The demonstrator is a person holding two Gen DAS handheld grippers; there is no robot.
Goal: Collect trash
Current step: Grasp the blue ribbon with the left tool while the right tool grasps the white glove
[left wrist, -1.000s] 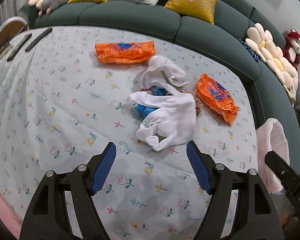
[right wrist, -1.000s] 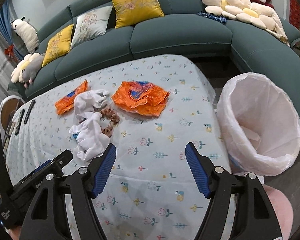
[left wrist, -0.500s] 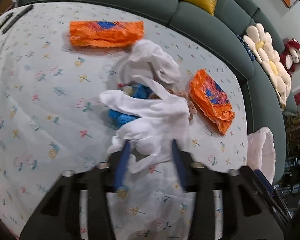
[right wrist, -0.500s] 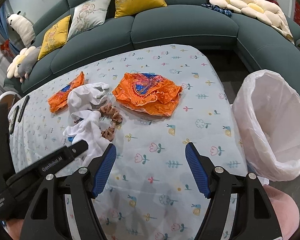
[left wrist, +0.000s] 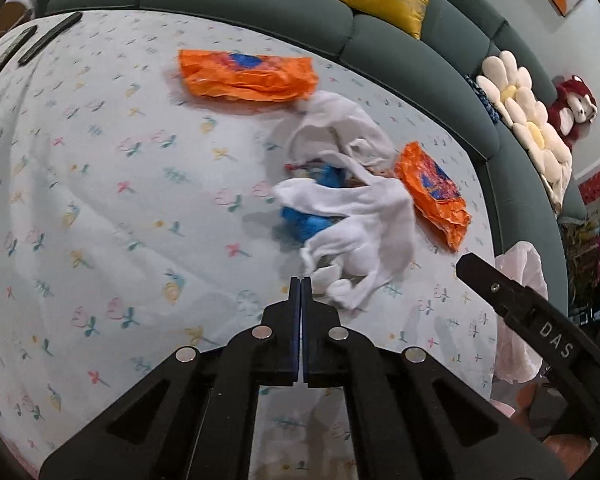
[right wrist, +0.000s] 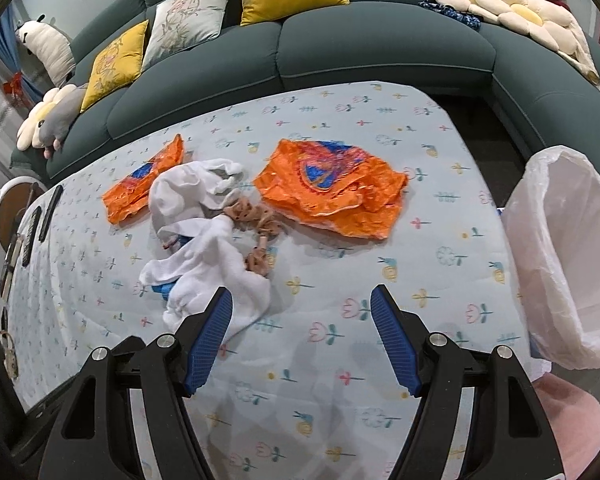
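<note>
On the floral tablecloth [left wrist: 100,200] lie two crumpled orange wrappers, one at the far middle [left wrist: 246,76] and one to the right [left wrist: 436,192], and white cloths [left wrist: 360,224] over a blue item [left wrist: 304,220]. My left gripper [left wrist: 301,282] is shut, its tips just left of the near white cloth's edge; nothing shows between the pads. My right gripper [right wrist: 300,308] is open and empty above the cloth, with the big orange wrapper [right wrist: 336,188], the other wrapper [right wrist: 144,184], the white cloths [right wrist: 208,256] and a tan scrunchie [right wrist: 256,224] ahead of it.
A bin lined with a white bag [right wrist: 568,256] stands off the table's right edge, also seen in the left wrist view [left wrist: 520,300]. Dark remotes [left wrist: 48,38] lie at the far left. A green sofa [right wrist: 380,44] with cushions wraps around the table.
My left gripper closed from wide open to fully shut and pulled back from the white cloth, which stays on the table. My right gripper moved closer over the table, still open.
</note>
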